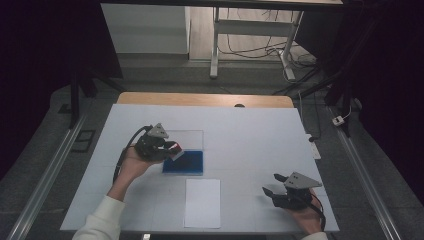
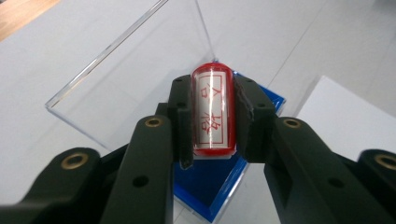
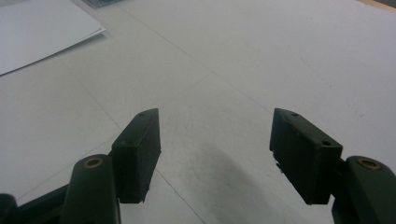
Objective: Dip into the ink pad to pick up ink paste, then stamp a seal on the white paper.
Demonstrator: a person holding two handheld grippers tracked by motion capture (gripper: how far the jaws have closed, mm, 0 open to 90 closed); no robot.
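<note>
black jaws of the left tongs (image 2: pixel 212 116) sit closest in the left gripper view, clenched on a red stamp (image 2: pixel 213 112) – a short cylinder with a clear band and red characters, pinched across its sides and lifted clear of the blue ink pad (image 2: pixel 205 186) just below it. taking that blue ink pad as the landmark: its clear hinged lid (image 2: pixel 140 74) stands open on the far side, tilted back, with its free edge well above the bench (image 2: pixel 327 42). on the high view the left tongs (image 1: pixel 172 149) hang over the pad's (image 1: pixel 187 164) near-left corner, the stamp (image 1: pixel 176 151) at their tip, and the person's left hand (image 1: pixel 134 162) comes in from the pad's left. a white sheet of paper (image 1: pixel 202 202) lies just on the near side of the pad, its far edge close to the pad's near edge but apart from it, its near edge close to the bench's front edge. well to the right of the pad, past the paper, the right tongs (image 1: pixel 270 184) rest low over the bench, released – jaws wide apart with bare white surface between them in the right gripper view (image 3: pixel 215 154). right and beyond the pad the bench (image 1: pixel 250 130) runs open to its far edge.
</note>
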